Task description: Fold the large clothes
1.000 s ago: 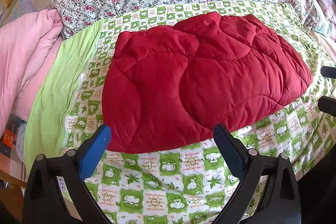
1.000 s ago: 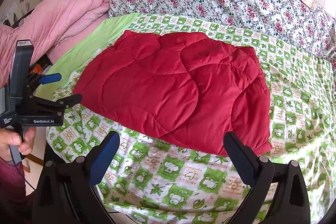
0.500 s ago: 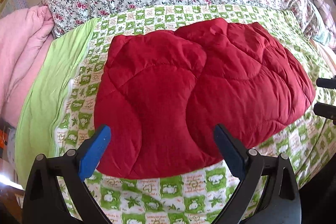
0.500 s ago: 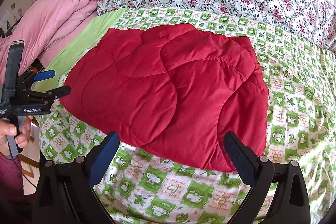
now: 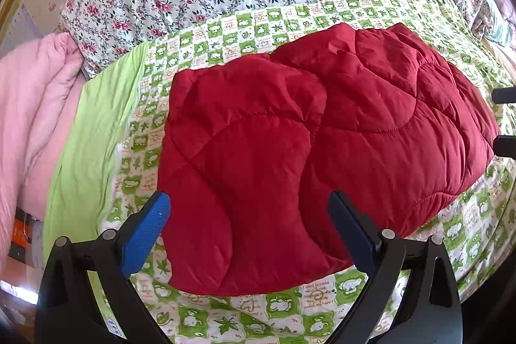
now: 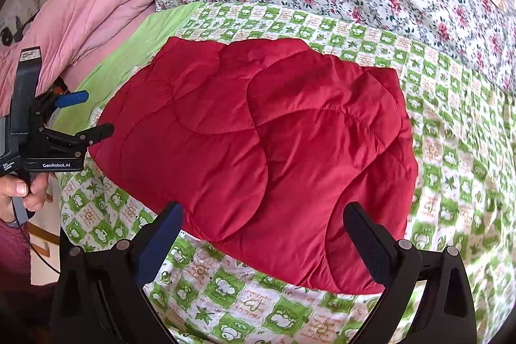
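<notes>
We hold the left gripper (image 5: 248,228) and right gripper (image 6: 262,232) over the near edge of the red quilted jacket (image 6: 264,144), jaws wide and empty, ready to grip; it lies flat on the green checked bed (image 6: 451,118).

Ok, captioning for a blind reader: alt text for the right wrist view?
A red quilted jacket lies on a green-checked bedspread, framed by the open right gripper. The open left gripper hovers at its left edge.
</notes>
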Tool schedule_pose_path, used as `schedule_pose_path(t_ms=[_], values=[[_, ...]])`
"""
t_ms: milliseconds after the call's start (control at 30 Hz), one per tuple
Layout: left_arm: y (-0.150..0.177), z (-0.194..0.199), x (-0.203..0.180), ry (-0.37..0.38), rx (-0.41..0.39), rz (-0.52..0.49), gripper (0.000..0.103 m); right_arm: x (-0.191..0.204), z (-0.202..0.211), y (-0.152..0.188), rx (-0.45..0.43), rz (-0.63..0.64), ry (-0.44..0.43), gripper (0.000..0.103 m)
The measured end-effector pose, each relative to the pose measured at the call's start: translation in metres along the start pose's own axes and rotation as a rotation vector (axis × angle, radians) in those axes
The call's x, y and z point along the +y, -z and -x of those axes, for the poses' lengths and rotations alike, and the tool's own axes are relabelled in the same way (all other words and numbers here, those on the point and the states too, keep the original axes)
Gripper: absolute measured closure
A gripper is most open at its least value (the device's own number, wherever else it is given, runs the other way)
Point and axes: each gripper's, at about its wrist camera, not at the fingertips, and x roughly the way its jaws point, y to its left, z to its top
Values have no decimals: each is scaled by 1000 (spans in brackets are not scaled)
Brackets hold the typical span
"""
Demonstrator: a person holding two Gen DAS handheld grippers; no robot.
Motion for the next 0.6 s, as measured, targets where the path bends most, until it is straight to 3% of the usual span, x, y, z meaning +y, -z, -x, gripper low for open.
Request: schedule_pose_path(t_ms=[600], values=[[-10,-1,-1,31,9,4,3,13,-10,-19,41,93,-37,3]])
